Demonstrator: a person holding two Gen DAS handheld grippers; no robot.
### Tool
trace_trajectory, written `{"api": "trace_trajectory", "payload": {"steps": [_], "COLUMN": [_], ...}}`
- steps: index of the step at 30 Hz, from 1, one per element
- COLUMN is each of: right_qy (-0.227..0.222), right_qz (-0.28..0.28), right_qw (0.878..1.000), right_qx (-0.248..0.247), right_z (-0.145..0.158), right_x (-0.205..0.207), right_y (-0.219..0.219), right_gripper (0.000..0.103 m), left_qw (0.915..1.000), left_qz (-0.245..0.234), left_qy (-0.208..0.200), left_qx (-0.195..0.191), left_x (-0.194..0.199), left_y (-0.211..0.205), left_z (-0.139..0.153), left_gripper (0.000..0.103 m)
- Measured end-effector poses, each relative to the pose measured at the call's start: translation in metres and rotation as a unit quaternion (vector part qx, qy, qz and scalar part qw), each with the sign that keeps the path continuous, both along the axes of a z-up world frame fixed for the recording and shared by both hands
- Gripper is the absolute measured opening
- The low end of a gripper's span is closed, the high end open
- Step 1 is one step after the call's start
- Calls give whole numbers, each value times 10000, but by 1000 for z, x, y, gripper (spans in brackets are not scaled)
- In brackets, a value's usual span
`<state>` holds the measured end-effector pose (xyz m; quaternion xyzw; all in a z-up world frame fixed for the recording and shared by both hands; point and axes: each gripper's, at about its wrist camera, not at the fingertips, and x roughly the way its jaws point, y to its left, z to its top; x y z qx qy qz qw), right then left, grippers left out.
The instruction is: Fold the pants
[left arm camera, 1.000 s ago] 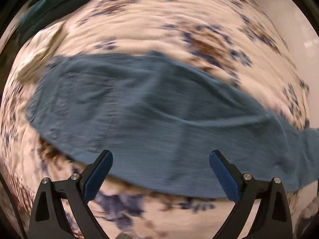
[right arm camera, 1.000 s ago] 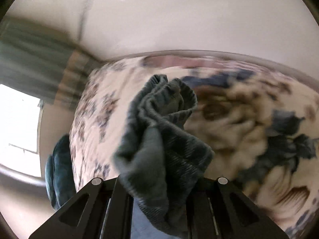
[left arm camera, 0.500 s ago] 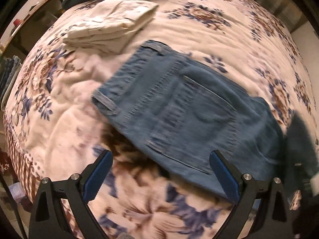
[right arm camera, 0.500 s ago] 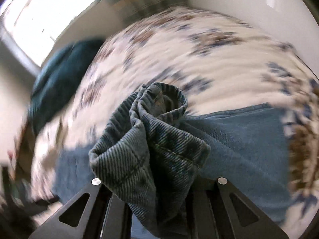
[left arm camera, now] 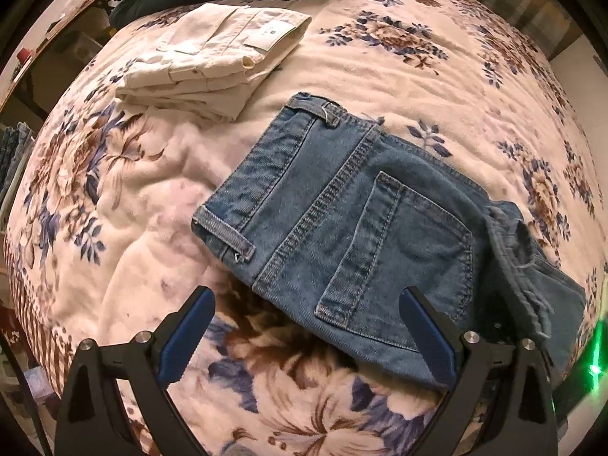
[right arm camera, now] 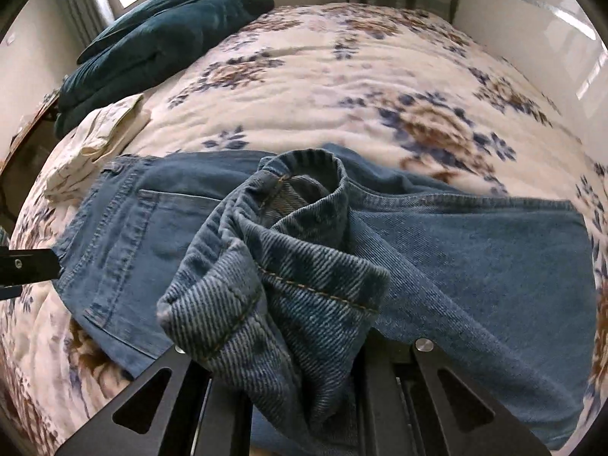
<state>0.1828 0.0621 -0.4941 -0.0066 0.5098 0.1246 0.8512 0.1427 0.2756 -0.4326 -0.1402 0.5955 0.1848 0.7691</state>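
Blue denim jeans (left arm camera: 353, 228) on floral bed (left arm camera: 114, 197): left gripper (left arm camera: 306, 332) jaws spread, right gripper (right arm camera: 288, 357) pinching bunched hem; cream trousers' (left arm camera: 212, 57) label unreadable.

The blue denim jeans (left arm camera: 342, 224) lie on the flowered bedspread (left arm camera: 380, 72) with the seat side up, showing the waistband with its belt loops at the left end, a back pocket with stitched edges, and a double-stitched centre seam. The legs are doubled back over the body of the garment, so that the leg fabric stretches flat toward the right in the right wrist view. The bunched hem end (right arm camera: 281, 266), its cuff turned to show the ribbed twill weave and orange stitching, is raised above the seat near the pocket.
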Motion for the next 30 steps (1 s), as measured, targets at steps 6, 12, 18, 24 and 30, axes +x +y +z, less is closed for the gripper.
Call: {"api": "trace_trajectory", "payload": {"steps": [6,12,18,24,30], "right_qy": [979,1598,1692,1800,1712], "right_qz": [166,-299,-1531,-2302,-2368], "right_qw": [9947,9638,9612,9428,9429], "right_qx": [251,2114,1550,1605,1599], "right_z": [-12,31,46,25,18], "right_x": [11,-10,-33,-34,-23], "right_y": [-3,-71,-150,-208,-219], "right_gripper": [39,100,100,98,98], "left_qw": [9998,9963,9827,9668,9633], "left_qz": [3,-125,-922,-1749,-2293], "left_qy": [-120,-418,39,548,650], "left_qx": [-156,-744,-1606,-1783,-1238], "left_x": [6,28,69,97,100], "left_y": [6,-12,-73,-134,-158], "left_z": [10,27,-5,-53,-78], "left_gripper": [99,99,99,76,16]}}
